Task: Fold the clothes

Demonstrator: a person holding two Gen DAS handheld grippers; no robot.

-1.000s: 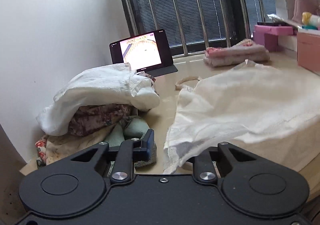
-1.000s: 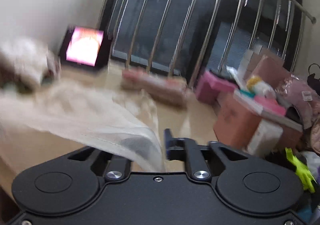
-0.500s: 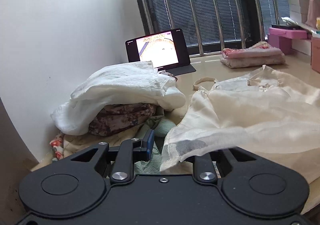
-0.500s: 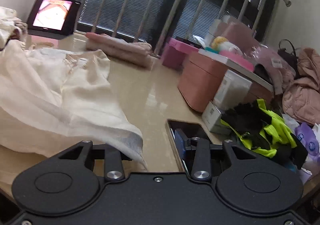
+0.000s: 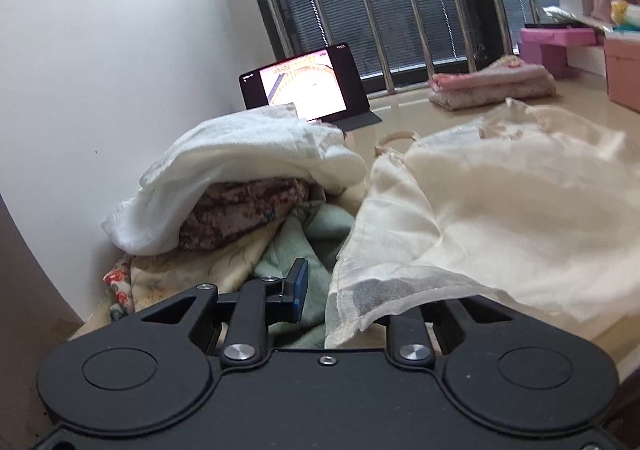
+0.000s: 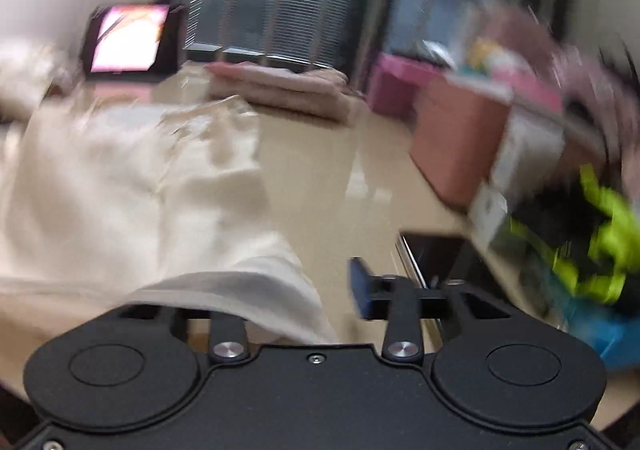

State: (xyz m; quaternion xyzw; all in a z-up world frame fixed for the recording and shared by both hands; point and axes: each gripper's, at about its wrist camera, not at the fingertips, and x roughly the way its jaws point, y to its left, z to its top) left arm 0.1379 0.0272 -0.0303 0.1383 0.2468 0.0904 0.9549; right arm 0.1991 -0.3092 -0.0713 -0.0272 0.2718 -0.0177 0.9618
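Gripping a hem corner of the cream garment (image 5: 500, 209), the left gripper (image 5: 340, 290) is narrow, its right finger hidden under the cloth. The right gripper (image 6: 320, 290) points slightly down; its jaws are closing, the opposite corner draped over the left finger, contact unclear in the blur. The garment lies spread on the table (image 6: 340, 153).
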